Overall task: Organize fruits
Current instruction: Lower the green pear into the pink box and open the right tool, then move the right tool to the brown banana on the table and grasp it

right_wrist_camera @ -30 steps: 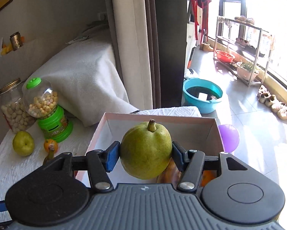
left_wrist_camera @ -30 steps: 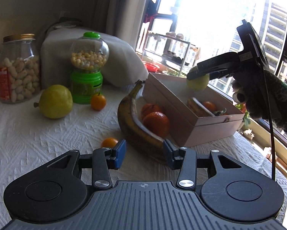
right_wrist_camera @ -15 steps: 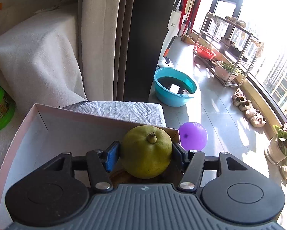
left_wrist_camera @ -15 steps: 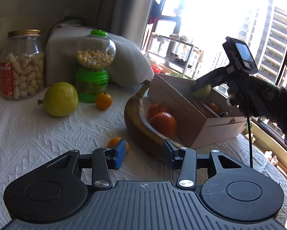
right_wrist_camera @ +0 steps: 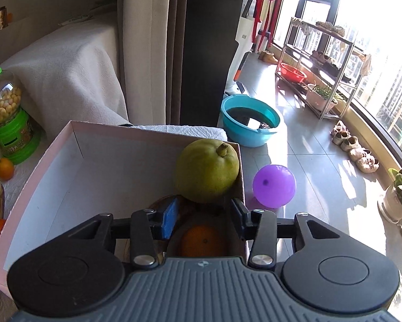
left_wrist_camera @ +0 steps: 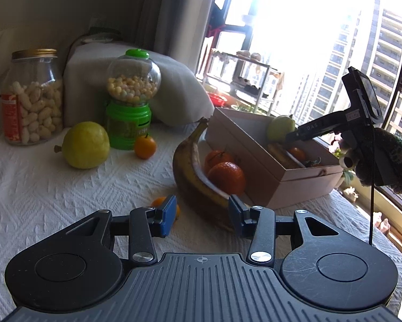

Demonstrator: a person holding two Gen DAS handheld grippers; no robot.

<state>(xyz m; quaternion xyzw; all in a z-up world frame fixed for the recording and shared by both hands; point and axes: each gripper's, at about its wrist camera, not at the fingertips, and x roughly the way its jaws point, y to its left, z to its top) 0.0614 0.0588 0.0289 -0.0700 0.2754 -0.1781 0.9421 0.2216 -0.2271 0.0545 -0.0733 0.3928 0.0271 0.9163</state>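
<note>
Pear (right_wrist_camera: 206,170): firm, smooth-skinned, bruisable; judged best gripped across its widest belly, stem up. Green-yellow, short brown stem. It sits in the pink box (right_wrist_camera: 74,145), just beyond the right gripper (right_wrist_camera: 202,221), whose jaws are closing, empty. Left gripper (left_wrist_camera: 202,216): jaws spread, empty, banana (left_wrist_camera: 192,171) ahead.

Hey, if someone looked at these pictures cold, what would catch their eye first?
Probably the big green pear resting in the far right corner of the pink box, just beyond the right gripper, whose jaws are closing with nothing between them. Next, the large banana curving around two oranges on the white tablecloth.
</note>
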